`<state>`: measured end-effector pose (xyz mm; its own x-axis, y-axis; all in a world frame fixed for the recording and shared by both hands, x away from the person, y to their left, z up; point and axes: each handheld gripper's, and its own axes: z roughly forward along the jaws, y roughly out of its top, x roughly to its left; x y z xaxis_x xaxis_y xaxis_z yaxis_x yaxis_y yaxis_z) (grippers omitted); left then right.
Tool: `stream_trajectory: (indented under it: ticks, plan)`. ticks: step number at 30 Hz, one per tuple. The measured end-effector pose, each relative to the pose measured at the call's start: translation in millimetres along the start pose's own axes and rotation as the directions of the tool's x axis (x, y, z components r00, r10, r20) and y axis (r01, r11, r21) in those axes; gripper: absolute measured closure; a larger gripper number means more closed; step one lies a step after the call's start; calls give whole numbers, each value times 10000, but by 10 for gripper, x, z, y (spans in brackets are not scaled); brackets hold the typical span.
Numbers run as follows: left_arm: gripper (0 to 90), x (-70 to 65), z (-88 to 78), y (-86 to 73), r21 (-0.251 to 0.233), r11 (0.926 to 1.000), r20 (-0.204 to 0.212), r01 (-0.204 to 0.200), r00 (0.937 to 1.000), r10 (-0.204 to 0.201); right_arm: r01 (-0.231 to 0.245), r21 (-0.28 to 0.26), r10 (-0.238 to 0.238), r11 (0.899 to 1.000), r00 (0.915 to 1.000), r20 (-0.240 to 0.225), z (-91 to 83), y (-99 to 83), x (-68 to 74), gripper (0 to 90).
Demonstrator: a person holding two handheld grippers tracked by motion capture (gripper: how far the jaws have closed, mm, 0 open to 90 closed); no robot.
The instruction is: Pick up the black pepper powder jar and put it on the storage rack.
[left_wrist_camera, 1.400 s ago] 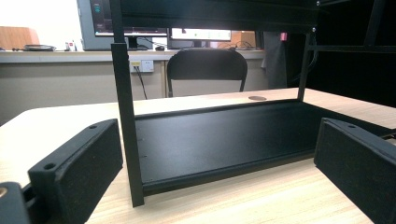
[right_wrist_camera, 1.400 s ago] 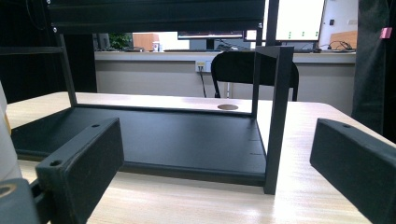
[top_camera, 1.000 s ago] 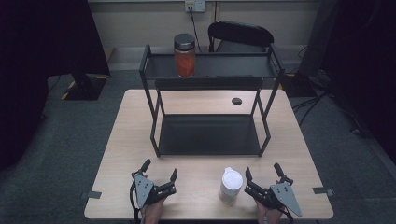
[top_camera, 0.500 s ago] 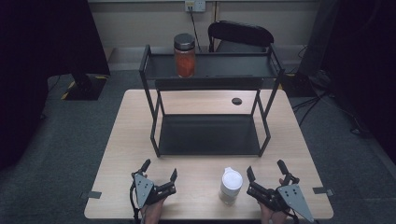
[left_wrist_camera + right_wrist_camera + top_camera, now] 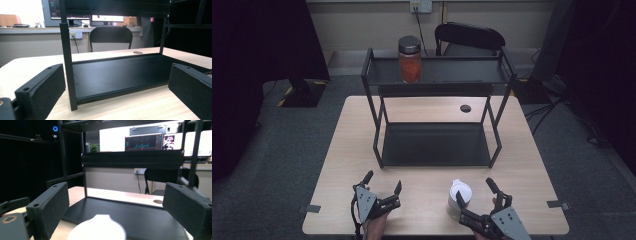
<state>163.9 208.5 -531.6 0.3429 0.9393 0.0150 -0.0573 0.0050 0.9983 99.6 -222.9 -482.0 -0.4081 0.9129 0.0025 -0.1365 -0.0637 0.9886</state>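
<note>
Table (image 5: 432, 107), near edge: white bottle (image 5: 459, 197) upright, low between right tool's (image 5: 476, 192) parted, just-narrowing jaws, untouched; left tool (image 5: 383, 182) wide, holding nothing.

Two black jaws of the right gripper (image 5: 117, 210) stand wide apart at the bottom left and right, and they have just been closing. The round white lid (image 5: 97, 230) sits low between them, untouched. A black shelf rack (image 5: 130, 160) fills the middle.

Grey carpet (image 5: 272, 145) (black chair (image 5: 469, 37) behind)
</note>
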Motion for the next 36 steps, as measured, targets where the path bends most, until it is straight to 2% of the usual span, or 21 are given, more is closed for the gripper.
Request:
stream_trajectory:
  ticks: [2,8,14,17,27,36]
  plan:
    - [4,0,0,0,0,10000,0,0,10000,0,-29,187,30,9998,10000,-66,-11,-25,44,82]
    - [4,0,0,0,-1,10000,1,-2,10000,2,288,634,-295,9976,9995,104,10,-97,175,102]
    - [4,-1,0,-2,-9,10000,-2,2,10000,-2,75,1245,-83,9922,9999,57,59,-130,170,147]
    - [4,0,0,0,0,10000,0,0,10000,0,125,1506,-144,9885,9998,114,82,-143,182,157]
    - [3,-1,0,-2,-9,10000,-2,-1,10000,1,-16,2328,-20,9725,9999,151,155,-186,165,220]
    - [3,-7,1,-1,-8,10000,-41,-5,10000,5,-170,2560,164,9665,9999,47,173,-180,119,287]
